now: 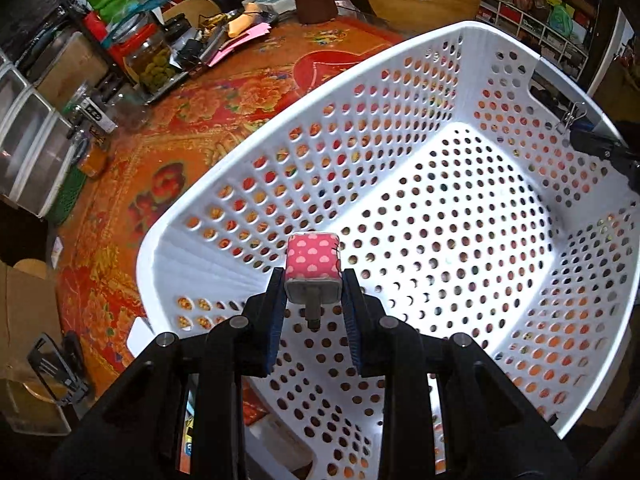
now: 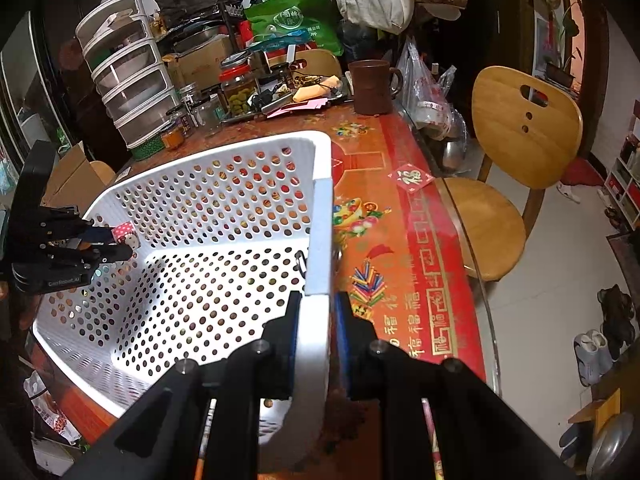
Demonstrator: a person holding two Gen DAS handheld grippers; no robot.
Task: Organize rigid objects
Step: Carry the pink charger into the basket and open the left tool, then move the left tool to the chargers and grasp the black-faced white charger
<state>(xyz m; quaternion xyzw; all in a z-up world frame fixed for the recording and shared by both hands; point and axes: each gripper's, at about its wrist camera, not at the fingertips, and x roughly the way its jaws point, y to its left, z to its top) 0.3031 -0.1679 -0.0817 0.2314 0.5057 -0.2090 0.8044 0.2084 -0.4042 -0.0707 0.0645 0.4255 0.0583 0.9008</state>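
The left tool point(image 1: 313, 286) clamps a small pink white-dotted plug-like block point(image 1: 313, 258) above the white perforated plastic basket point(image 1: 460, 32); the right tool point(image 2: 316, 304) pinches the basket's rim, steadying it on the counter point(image 2: 400, 240). Placing step; next likely needs lowering and releasing inside.

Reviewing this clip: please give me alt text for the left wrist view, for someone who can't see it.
The left claw grips a small pink block with white heart spots, holding it above a large white perforated basket with nothing visible inside. The basket sits on a red and orange floral tablecloth, with jars and clutter at the far left edge; the right claw is at the basket's far rim.
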